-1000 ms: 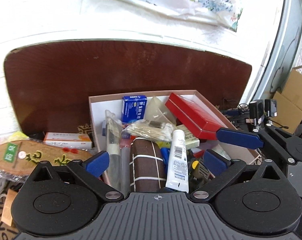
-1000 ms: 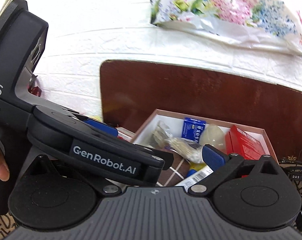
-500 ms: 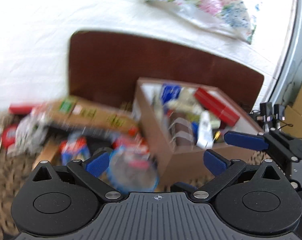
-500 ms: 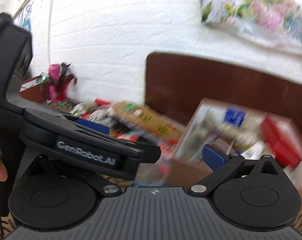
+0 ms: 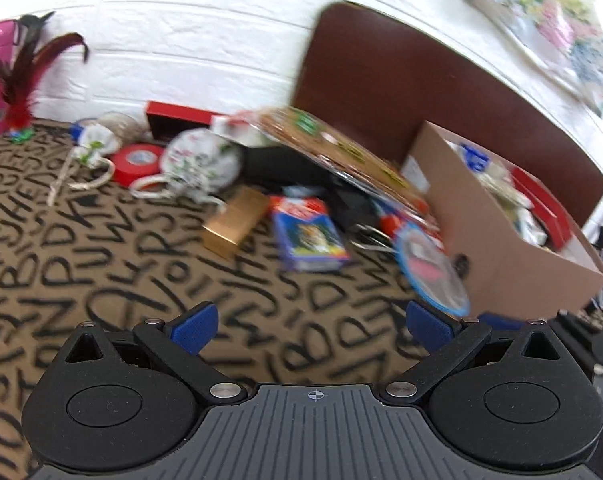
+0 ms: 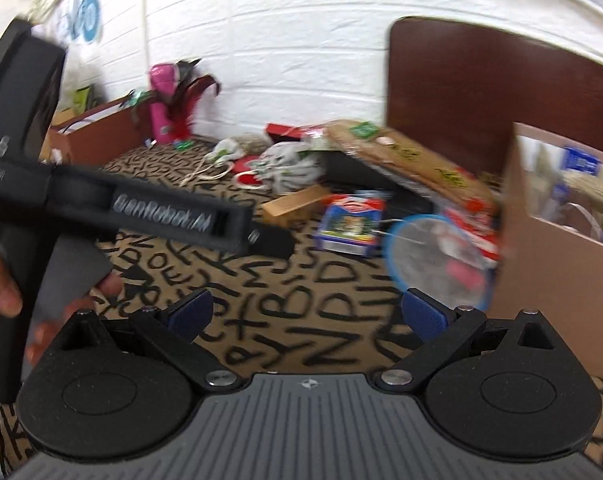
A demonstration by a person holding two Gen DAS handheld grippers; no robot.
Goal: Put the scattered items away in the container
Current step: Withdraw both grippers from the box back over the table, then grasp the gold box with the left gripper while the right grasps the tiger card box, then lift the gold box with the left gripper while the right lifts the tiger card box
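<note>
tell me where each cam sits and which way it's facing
Left wrist: rides the left gripper, low over the letter-print cloth, facing the white brick wall; its own open blue-padded fingers show; cardboard box at right.
Right wrist: rides the right gripper, same heading; open fingers, plus the left gripper's black body and a hand at left.
Shared: blue card packet, gold box, blue-rimmed round item, cardboard box.
</note>
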